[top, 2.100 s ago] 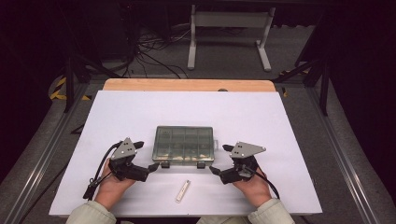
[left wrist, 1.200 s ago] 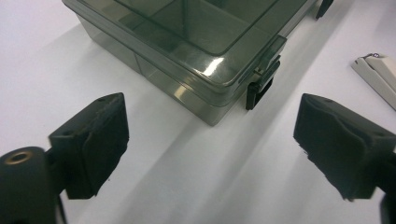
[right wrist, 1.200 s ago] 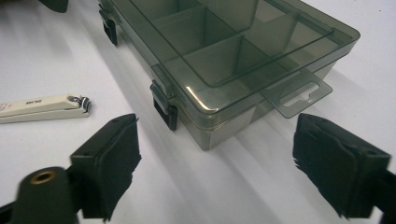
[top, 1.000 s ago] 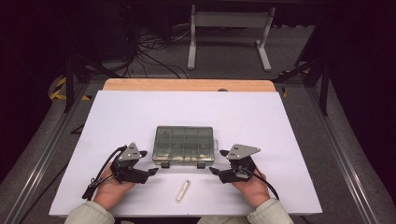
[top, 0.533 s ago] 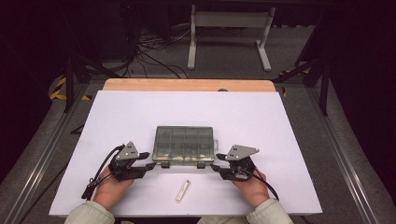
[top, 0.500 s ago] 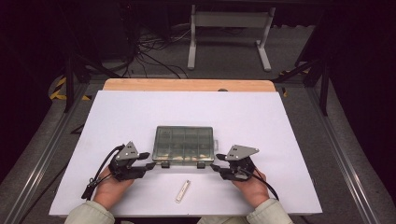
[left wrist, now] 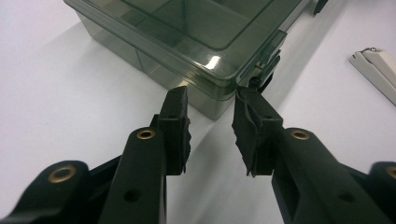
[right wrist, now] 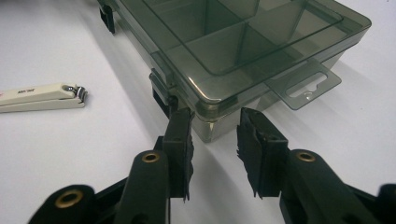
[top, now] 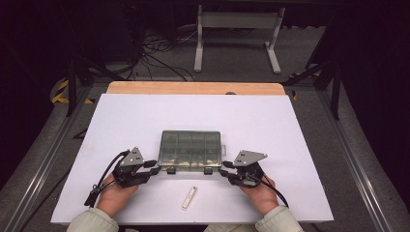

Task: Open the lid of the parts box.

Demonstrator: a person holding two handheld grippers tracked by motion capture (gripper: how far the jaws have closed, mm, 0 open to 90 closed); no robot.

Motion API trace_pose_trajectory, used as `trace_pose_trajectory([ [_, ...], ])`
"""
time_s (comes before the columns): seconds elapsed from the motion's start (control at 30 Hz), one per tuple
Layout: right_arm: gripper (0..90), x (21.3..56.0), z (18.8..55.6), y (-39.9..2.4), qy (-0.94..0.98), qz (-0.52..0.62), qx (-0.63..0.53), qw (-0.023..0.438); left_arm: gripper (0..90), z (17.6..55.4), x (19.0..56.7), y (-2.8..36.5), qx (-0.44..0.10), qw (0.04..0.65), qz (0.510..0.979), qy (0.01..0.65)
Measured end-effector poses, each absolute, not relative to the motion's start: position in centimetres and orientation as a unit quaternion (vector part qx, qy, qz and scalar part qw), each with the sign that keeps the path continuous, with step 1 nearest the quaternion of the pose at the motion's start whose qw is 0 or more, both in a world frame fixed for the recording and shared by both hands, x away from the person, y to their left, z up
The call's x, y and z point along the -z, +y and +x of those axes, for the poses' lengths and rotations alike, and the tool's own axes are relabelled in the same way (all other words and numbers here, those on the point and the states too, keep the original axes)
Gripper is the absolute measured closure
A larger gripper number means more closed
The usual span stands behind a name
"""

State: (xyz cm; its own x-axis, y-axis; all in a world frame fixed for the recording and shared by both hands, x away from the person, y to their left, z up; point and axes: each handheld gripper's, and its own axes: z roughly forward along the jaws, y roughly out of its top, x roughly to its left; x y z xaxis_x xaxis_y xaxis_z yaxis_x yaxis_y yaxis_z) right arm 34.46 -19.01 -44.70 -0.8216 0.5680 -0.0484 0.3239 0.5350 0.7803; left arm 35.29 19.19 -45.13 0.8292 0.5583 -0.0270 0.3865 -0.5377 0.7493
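**Both tools at the near corners of the compartment box**

A smoky clear plastic box (top: 190,150) with inner compartments and its lid down sits at the middle of the white worktop (top: 270,121), latches on its near edge. A white nail clipper (top: 189,197) lies on the worktop near the person, in front of the box and apart from it.

Left tool (top: 153,166): held in the person's left hand (top: 116,193), low on the worktop, pointing at the box's near left corner. In the left gripper view the corner (left wrist: 219,93) stands just ahead of the tips; the right-hand tip sits close against a dark latch (left wrist: 266,65). The jaws have just been closing. A gap remains between them and they press on nothing; contact with the box cannot be confirmed.

Right tool (top: 223,171): held in the right hand (top: 258,191), pointing at the box's near right corner. In the right gripper view the corner (right wrist: 212,119) sits just beyond the tips, a hang tab (right wrist: 303,86) sticking out of the box's side beside it. These jaws have also just been closing, and stand apart with nothing clamped.
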Motion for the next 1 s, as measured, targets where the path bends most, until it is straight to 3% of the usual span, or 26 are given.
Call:
trace_pose_trajectory([
  [1.0,70.8,44.73,34.46,-18.99,0.863,0.259,-0.409,0.146,71.8,35.26,45.11,19.12,-0.102,0.401,0.87,0.267],
])
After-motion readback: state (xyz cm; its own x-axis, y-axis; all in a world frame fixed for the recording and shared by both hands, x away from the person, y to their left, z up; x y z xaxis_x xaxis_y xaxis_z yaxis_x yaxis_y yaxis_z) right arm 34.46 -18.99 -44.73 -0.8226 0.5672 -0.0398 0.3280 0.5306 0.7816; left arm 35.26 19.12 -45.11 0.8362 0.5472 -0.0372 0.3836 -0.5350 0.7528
